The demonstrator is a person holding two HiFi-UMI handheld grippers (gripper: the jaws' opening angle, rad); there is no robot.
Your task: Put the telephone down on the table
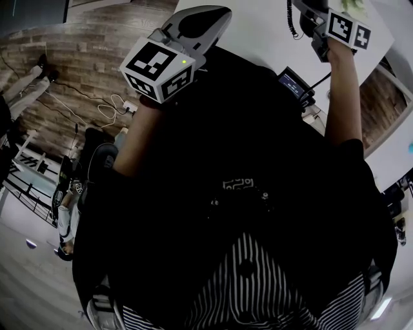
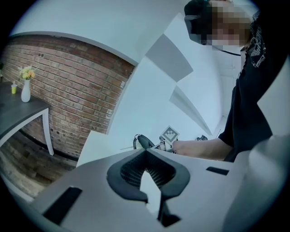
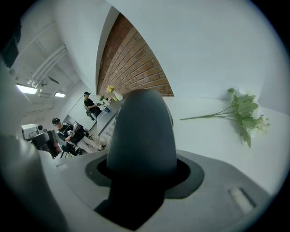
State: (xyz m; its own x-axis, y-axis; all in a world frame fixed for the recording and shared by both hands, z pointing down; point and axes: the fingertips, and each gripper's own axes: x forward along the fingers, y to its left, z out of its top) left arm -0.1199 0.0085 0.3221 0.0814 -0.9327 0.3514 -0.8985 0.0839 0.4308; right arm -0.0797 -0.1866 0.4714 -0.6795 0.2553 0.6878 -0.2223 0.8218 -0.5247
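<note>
Right gripper (image 1: 313, 18), 1 o'clock, pinches the telephone handset (image 3: 141, 131) over the table (image 1: 258, 38); left gripper (image 1: 200, 24), 11 o'clock, jaws pressed together, empty

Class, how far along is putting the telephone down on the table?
Nothing is finished yet. The right gripper grips the dark handset over the white table. Lowering it onto the table and letting go remain. The left gripper holds nothing.

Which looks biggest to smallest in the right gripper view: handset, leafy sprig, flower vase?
1. handset, held at the lens, so nearness inflates it.
2. leafy sprig.
3. flower vase, far off, tiny.
</note>
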